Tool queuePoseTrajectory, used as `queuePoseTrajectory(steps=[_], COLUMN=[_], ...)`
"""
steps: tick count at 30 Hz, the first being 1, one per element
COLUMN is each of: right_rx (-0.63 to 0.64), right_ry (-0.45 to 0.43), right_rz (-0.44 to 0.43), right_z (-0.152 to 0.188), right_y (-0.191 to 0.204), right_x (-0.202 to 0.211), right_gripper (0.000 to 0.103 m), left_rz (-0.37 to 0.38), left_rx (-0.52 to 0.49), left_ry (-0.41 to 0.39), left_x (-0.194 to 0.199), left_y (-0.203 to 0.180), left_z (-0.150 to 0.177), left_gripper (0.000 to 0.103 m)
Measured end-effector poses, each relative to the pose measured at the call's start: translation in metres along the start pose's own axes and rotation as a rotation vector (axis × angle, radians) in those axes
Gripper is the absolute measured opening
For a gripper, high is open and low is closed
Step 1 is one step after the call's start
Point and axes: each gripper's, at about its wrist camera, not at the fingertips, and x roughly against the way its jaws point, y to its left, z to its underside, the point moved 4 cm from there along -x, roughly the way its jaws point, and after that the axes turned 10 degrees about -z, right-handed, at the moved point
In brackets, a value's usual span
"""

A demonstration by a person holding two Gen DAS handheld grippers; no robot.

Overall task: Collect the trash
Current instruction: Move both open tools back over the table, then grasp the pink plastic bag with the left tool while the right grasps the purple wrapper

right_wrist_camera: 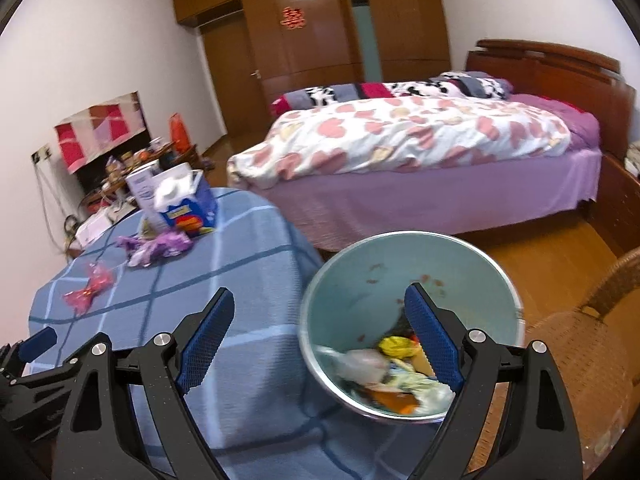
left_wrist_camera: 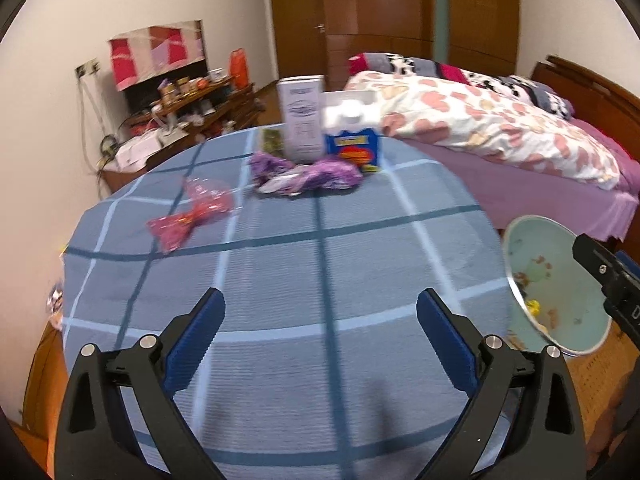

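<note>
Two grippers: I have both spread wide, and neither has hold of anything.
Left gripper: it hangs over the near part of the table, blue pads apart with only cloth between them.
Right gripper: it hangs past the table's right edge; one finger lies over the cloth, the other over the mouth of the bin. Its black body also shows at the right edge of my left view.
Table: round, covered in a blue cloth with dark and pale check lines.
Pink wrapper: twisted like a bow, it lies on the cloth to the left, well apart from both grippers.
Purple wrapper: crumpled, it lies further back near the middle, just in front of the boxes.
White box: upright at the far side of the table, with printing on its face that is too blurred for me to read.
Blue box: just right of the white one, with a yellow band and an orange-red picture; I cannot make out the lettering. Something white sticks out of its top.
Bin: pale green inside with a metal rim, beside the table on the right. Trash lies in the bottom: yellow, white and orange pieces.
Bed: behind the table, with a heart-print quilt and a purple sheet.
Wardrobe: brown, bearing a red ornament whose characters I cannot read.
</note>
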Motion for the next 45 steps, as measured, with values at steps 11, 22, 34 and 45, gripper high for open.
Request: queuePoseTrajectory(steps=[11,22,34,45], right_rx=[0.102,0.232,0.222,0.174], right_ry=[0.077,0.168,0.247,0.334], right_rz=[-0.087,-0.148,-0.210,-0.281], right_z=[0.006,0.003,-0.023,-0.036], right_y=[0.064,0.114,0.131,0.145], right_x=[-0.047,-0.108,-0.185,-0.253], right_gripper=[0.086,0.085,0.084,0.085], left_rz=[-0.078,-0.144,-0.143,-0.098], left_rx=[0.092,0.157,0.074,0.010], left_ry=[0.065,0.146,0.118,0.151], left_x=[-0.040,-0.088,-0.133,-0.178], left_y=[0.070,0.131,0.140,0.123], left_z=[0.010,0.014,-0.037,-0.064], left_gripper=[0.095,0.094,0.089,0.083])
